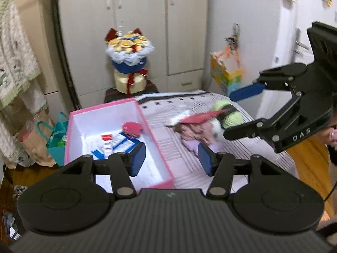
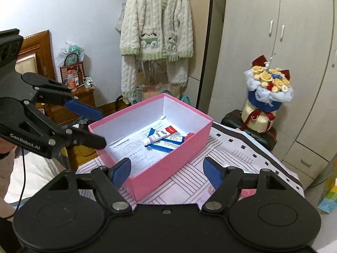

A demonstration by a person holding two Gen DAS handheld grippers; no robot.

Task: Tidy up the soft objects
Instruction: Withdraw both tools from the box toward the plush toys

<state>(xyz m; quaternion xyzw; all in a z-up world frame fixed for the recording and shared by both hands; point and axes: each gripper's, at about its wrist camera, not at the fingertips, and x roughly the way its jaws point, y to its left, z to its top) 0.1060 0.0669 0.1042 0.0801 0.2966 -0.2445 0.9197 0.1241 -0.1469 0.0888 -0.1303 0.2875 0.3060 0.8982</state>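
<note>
An open pink box (image 1: 156, 126) with a white inside stands on the striped sheet (image 1: 242, 164). It holds a paper leaflet, a tube (image 2: 161, 136), blue packets and a pink round thing (image 1: 132, 128). To the right of the box lie a doll in pink and lilac clothes under a red cap (image 1: 197, 129) and a green-and-black striped plush (image 1: 229, 111). My left gripper (image 1: 171, 158) hovers open over the box's near right wall, nothing between its pads. My right gripper (image 1: 238, 113) is open and empty beside the plush. In the right wrist view my right gripper (image 2: 167, 171) frames the box's wall (image 2: 168, 162), and my left gripper (image 2: 99, 126) is open at its left corner.
A flower bouquet (image 1: 129, 50) sits on a dark suitcase (image 1: 131, 93) before the white wardrobe (image 1: 137, 21). A colourful gift bag (image 1: 228, 73) is at the far right corner. Paper and teal bags (image 1: 53, 139) stand on the floor left. A knitted cardigan (image 2: 157, 33) hangs behind.
</note>
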